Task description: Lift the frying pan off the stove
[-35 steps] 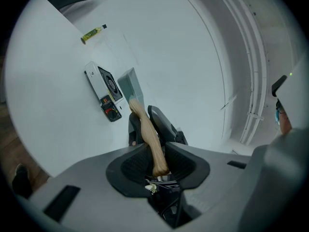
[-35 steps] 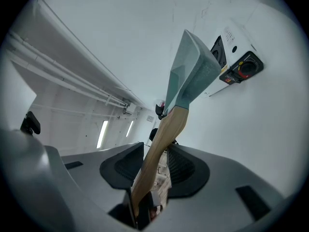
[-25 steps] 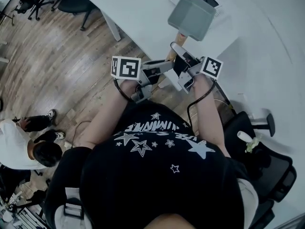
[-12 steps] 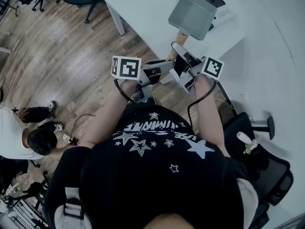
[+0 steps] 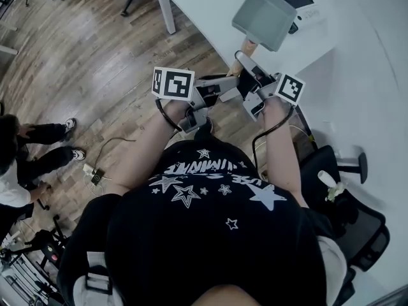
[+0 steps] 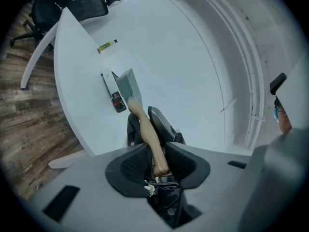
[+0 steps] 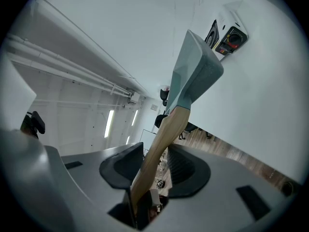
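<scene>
The square grey-green frying pan (image 5: 264,16) hangs in the air above the near edge of the white worktop (image 5: 210,5). It appears clear of the small white portable stove with a black top and a red-marked dial (image 7: 231,36), which sits just beyond it. The lift looks essentially made. What matters now is carrying the pan steadily, since all its weight hangs far out on the pale wooden handle (image 6: 145,129) and will try to tip the front edge down. It is best to move both hands as one, holding the handle at the same angle and keeping the two grips the same distance apart, so the handle is neither bent nor twisted between them. A slow, level pull away from the stove should keep the pan from swinging into the dial or the worktop edge.

The grey left tool with black ribbed pads (image 6: 155,154) has its jaws partly closed and clamped on the butt end of the handle, with wood pressed against both pads. The matching right tool (image 7: 155,162) grips the same handle further along, towards the pan. Its jaws stand a little wider because the wood crosses them at a slant, and both pads touch it. In the head view the two tools meet at the handle from either side, out over the brown wooden floor (image 5: 95,56).
</scene>
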